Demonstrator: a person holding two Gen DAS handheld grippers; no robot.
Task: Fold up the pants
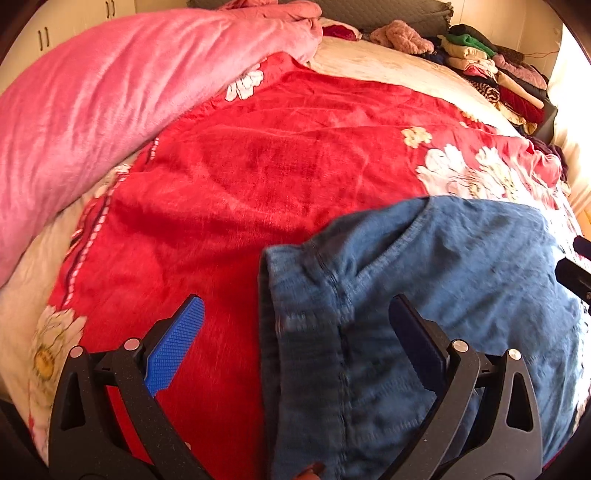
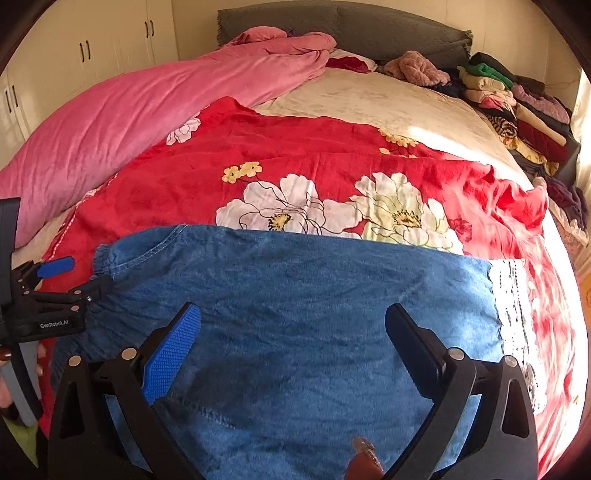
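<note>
The blue denim pants (image 2: 295, 302) lie flat on a red flowered blanket (image 2: 295, 147), waistband end to the left, white lace-trimmed cuff (image 2: 511, 314) to the right. In the left wrist view the pants (image 1: 424, 314) fill the lower right, their elastic waistband edge running down between my fingers. My left gripper (image 1: 295, 325) is open over that waistband edge; it also shows in the right wrist view (image 2: 70, 277), at the waistband. My right gripper (image 2: 293, 332) is open, hovering over the middle of the pants, holding nothing.
A pink duvet (image 2: 129, 114) lies along the bed's left side. Stacks of folded clothes (image 2: 517, 110) line the far right edge. A cream sheet (image 2: 369, 103) and grey headboard (image 2: 332, 26) lie beyond. White cupboards (image 2: 74, 55) stand at left.
</note>
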